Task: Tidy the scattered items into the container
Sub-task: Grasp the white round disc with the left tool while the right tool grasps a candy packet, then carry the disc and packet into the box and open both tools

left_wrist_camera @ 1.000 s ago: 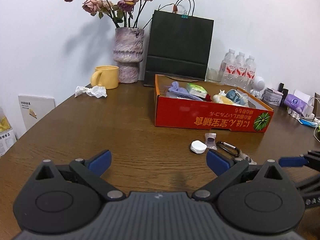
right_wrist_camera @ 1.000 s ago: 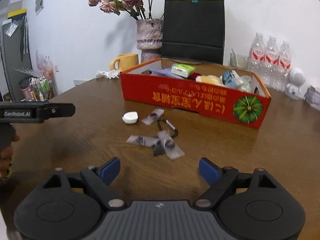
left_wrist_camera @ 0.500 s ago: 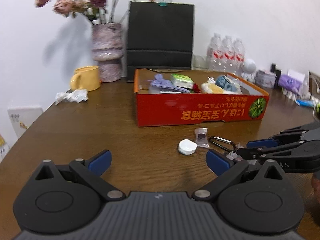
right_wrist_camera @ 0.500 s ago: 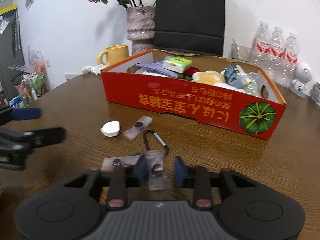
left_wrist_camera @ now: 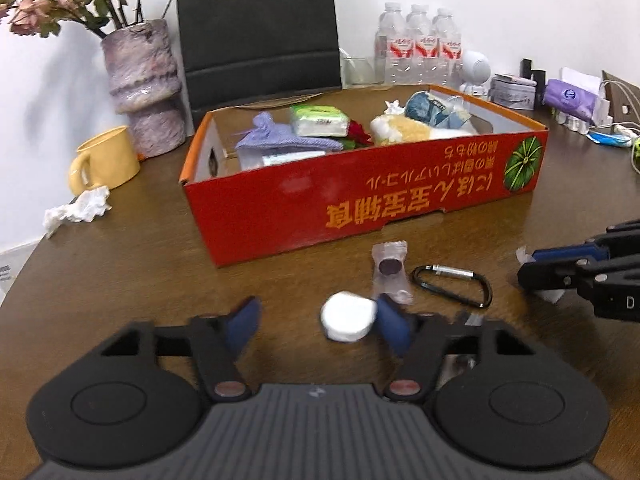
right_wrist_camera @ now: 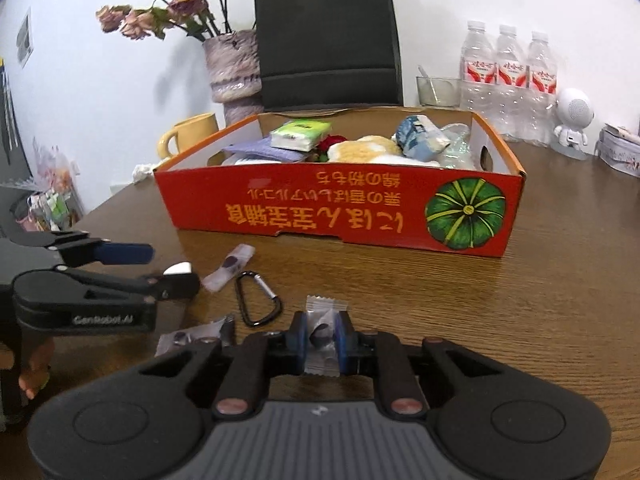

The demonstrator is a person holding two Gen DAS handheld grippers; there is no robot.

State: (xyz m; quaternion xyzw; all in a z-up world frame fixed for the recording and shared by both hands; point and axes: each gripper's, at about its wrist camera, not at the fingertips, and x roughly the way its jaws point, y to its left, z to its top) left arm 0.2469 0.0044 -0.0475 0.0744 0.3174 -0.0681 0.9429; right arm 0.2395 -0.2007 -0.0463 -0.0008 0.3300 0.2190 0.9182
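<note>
Crinkly wrapper, almost weightless: my right gripper (right_wrist_camera: 322, 338) is clenching one sweet packet (right_wrist_camera: 322, 344) across its middle, just above the counter (right_wrist_camera: 520, 300). My left gripper (left_wrist_camera: 318, 322) is spreading its jaws beside the round white case (left_wrist_camera: 349, 317) (smooth, likely slippery). I am counting one carabiner (left_wrist_camera: 454, 290) and two packets lying loose before the red box (right_wrist_camera: 340, 208).

Back of the wooden table (left_wrist_camera: 120, 264): yellow mug (left_wrist_camera: 105, 162) w/ crumpled tissue (left_wrist_camera: 78, 210) just in front, vase of dried roses (left_wrist_camera: 142, 88), black paper bag (right_wrist_camera: 328, 36), three water bottles (right_wrist_camera: 508, 76), small white robot figure (right_wrist_camera: 573, 122) at right.
</note>
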